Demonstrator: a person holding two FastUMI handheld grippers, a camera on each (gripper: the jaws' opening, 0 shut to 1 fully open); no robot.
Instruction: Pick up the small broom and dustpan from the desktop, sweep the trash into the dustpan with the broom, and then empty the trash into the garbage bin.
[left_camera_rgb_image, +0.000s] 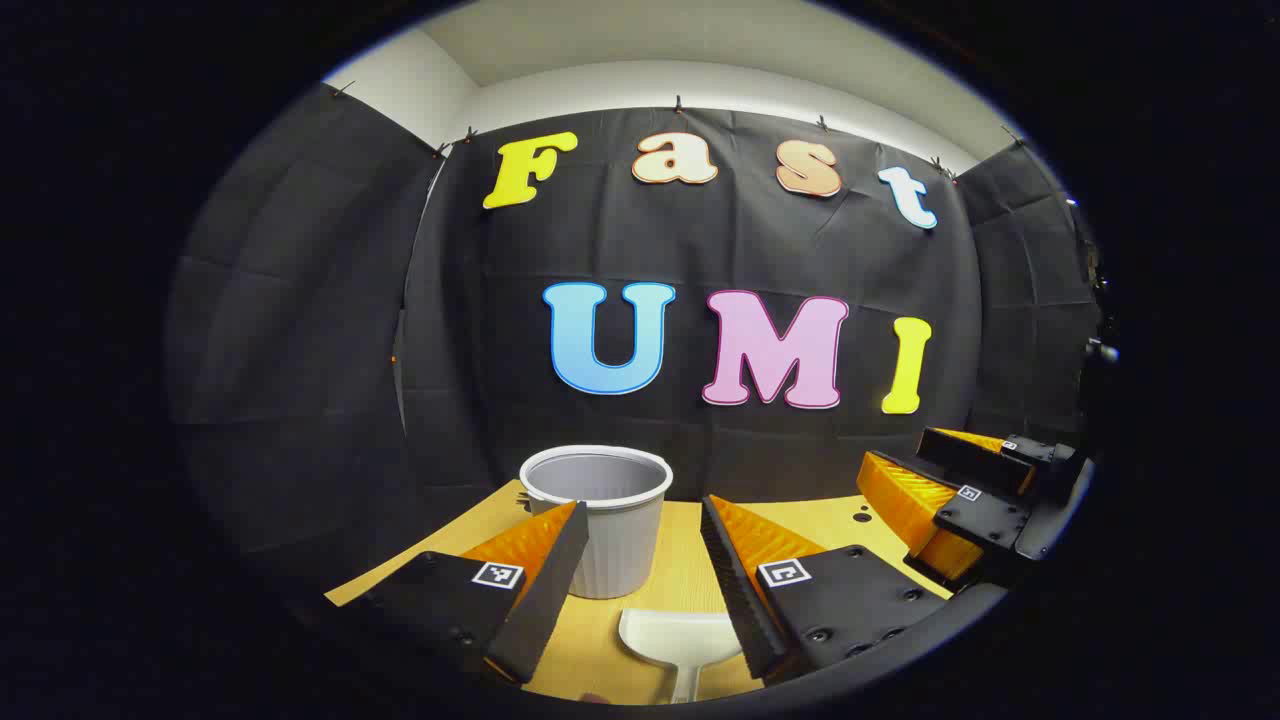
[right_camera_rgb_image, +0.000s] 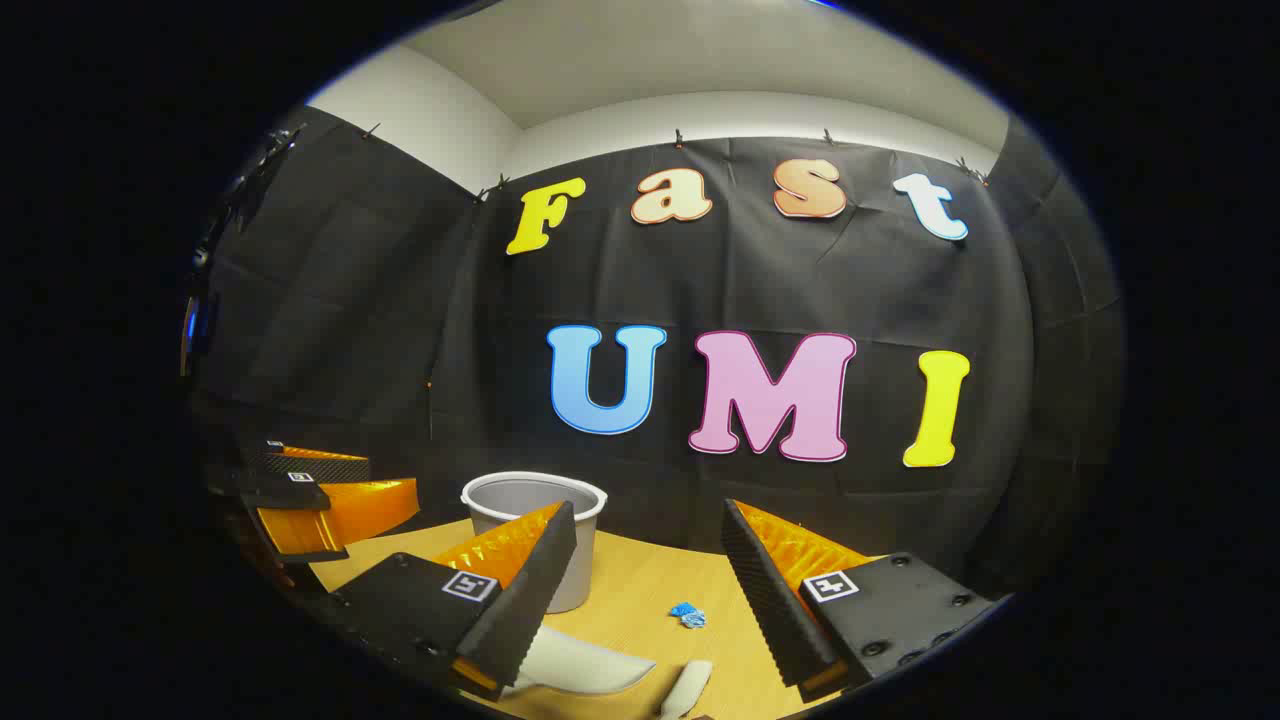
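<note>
Wooden table (left_camera_rgb_image: 850, 520) before the booth's black cloth wall, carrying a grey ribbed garbage bin (left_camera_rgb_image: 603, 520) near its far edge. Left gripper (left_camera_rgb_image: 640, 580) with jaws spread wide, holding nothing, above the white dustpan (left_camera_rgb_image: 680, 640), which lies flat just before the bin. Right gripper (right_camera_rgb_image: 650, 590) likewise spread and empty. Between its fingers, a white broom tip (right_camera_rgb_image: 688, 688) and, beyond it, a small blue scrap of trash (right_camera_rgb_image: 687, 615) on the table.

I'm seeing a wooden table (right_camera_rgb_image: 640, 600) sitting against the black cloth wall (right_camera_rgb_image: 800, 290), which is hanging behind it. Above the cloth, a white wall (left_camera_rgb_image: 700, 85) is showing.
</note>
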